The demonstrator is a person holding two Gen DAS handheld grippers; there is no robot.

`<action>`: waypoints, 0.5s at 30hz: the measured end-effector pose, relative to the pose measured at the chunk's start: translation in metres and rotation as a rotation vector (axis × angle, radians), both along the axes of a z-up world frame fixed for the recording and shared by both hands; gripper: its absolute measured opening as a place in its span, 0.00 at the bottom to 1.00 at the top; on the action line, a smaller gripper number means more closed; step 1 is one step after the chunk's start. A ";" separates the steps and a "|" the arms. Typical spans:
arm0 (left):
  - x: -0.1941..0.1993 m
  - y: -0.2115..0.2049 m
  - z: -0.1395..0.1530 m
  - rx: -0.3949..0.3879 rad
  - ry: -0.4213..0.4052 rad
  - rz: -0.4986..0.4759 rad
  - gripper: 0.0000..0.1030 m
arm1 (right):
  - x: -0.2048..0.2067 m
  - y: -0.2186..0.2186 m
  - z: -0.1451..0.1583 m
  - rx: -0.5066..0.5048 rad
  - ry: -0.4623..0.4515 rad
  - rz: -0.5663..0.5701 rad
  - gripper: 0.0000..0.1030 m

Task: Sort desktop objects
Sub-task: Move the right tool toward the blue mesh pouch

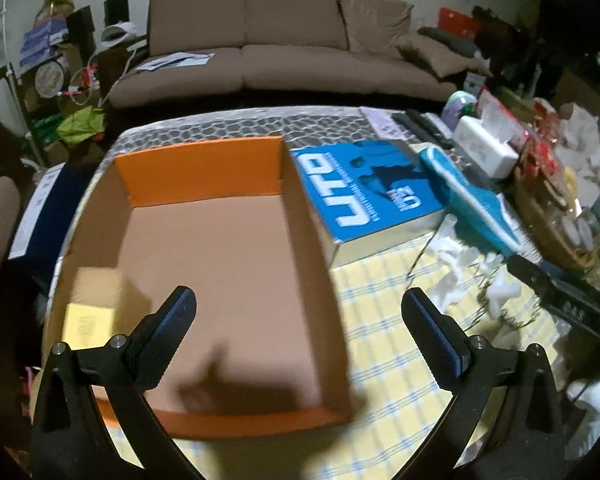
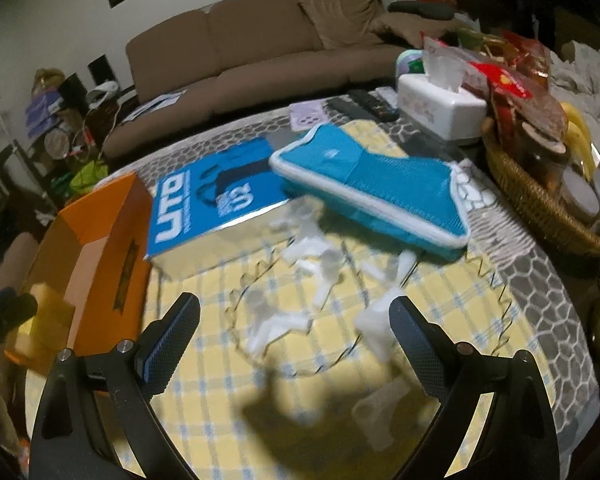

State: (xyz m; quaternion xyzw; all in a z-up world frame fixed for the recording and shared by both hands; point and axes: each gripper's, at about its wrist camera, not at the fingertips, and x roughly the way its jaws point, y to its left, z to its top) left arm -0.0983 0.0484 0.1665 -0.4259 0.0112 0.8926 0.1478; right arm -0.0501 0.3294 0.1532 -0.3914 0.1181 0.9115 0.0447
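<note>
With both jaws gaping empty, the left gripper (image 1: 298, 312) is hanging over the orange box (image 1: 220, 240) while the right gripper (image 2: 294, 320) is lining up on the white plastic pieces (image 2: 312, 256), best straddling a single piece squarely before pinching.

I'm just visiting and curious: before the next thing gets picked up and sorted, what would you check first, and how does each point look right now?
1. Left claw open and empty: ok.
2. Right claw open and empty: ok.
3. Orange box has room: ok, only a yellow pad in its near corner.
4. White plastic pieces within the right claw's view: ok.
5. Wire coil clear of those pieces: not ok, it lies among them.
6. Sharp view of the pieces: not ok, blurred.
</note>
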 end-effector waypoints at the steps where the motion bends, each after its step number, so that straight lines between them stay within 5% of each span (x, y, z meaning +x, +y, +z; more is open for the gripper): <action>1: -0.002 0.004 -0.001 0.005 0.000 -0.007 1.00 | -0.004 0.006 0.001 -0.009 0.004 -0.013 0.94; 15: -0.057 0.070 -0.013 -0.077 0.012 -0.113 1.00 | -0.069 0.061 -0.009 -0.019 0.020 -0.100 0.95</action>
